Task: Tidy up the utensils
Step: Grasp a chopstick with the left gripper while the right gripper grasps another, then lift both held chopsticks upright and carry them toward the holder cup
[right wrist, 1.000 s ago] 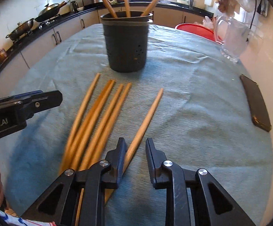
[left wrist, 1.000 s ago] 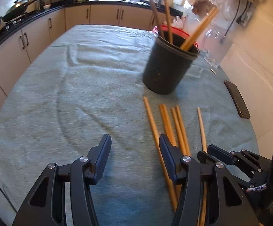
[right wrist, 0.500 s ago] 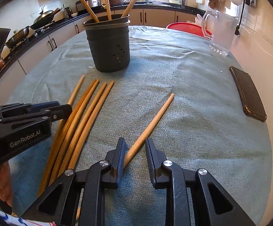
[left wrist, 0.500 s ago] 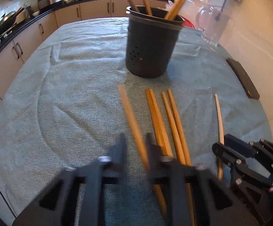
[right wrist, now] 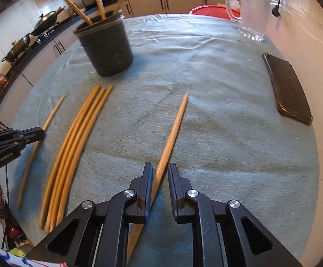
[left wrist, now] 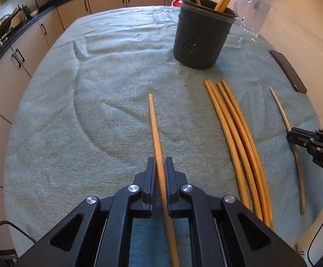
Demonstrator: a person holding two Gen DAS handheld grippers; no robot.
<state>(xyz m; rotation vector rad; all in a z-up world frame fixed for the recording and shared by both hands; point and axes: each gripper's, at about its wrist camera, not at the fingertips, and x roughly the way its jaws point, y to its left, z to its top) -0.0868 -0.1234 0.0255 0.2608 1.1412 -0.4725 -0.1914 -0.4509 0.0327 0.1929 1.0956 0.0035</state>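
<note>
Left gripper (left wrist: 160,166), lower centre of the left wrist view: fingers (left wrist: 150,178) clenched on a single wooden chopstick (left wrist: 155,133), which ran up the frame from between them, its far tip over the surface (left wrist: 72,122), a round top under a grey-green cloth. Right gripper (right wrist: 159,173), lower centre of the right wrist view: fingers (right wrist: 175,184) had just been closing, a lone chopstick (right wrist: 172,131) between them, touching the left-hand finger, a narrow gap showing at the right-hand one; grip not confirmed. Bundle of chopsticks (left wrist: 237,133), lying side by side and touching on the cloth, right of centre in the left view, left of centre in the right view (right wrist: 76,140). Black perforated utensil holder (left wrist: 202,35), upright, upper right in the left view, holding several chopsticks leaning against its rim. Clear glass jug (right wrist: 250,11), upper right of the right view, near the wall. Dark phone (right wrist: 288,89), flat at the right edge of the surface. Red basket (right wrist: 212,11), behind the surface's far edge.
</note>
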